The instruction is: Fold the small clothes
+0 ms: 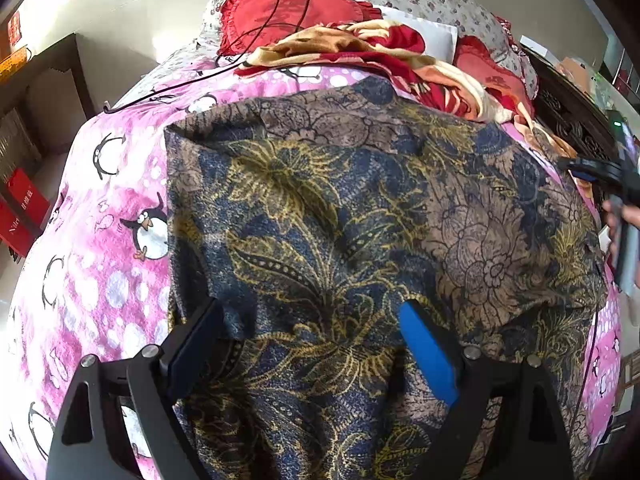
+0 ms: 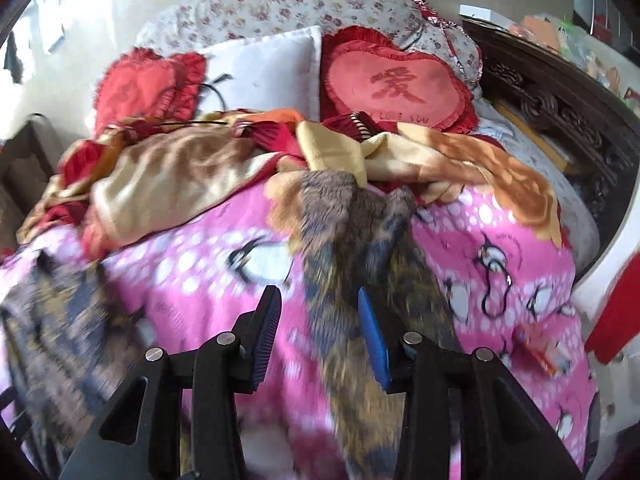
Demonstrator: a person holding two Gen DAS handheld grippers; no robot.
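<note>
A dark blue, brown and gold floral garment [image 1: 340,220] lies spread flat on the pink penguin bedspread [image 1: 100,280]. My left gripper [image 1: 312,340] is open just above its near edge, fingers wide apart with cloth between them. In the right wrist view a narrow strip of the same garment [image 2: 360,248] runs up the bed between the fingers of my right gripper [image 2: 320,328], which is open; another part [image 2: 52,320] lies at the left, blurred. The right gripper also shows at the far right of the left wrist view [image 1: 600,172].
A rumpled red and tan blanket [image 2: 180,168], red heart cushions [image 2: 396,84], a white pillow [image 2: 264,64] and a black cable [image 1: 192,80] lie at the head of the bed. A carved dark wooden frame [image 2: 560,112] runs along the right. Shelving [image 1: 36,120] stands at the left.
</note>
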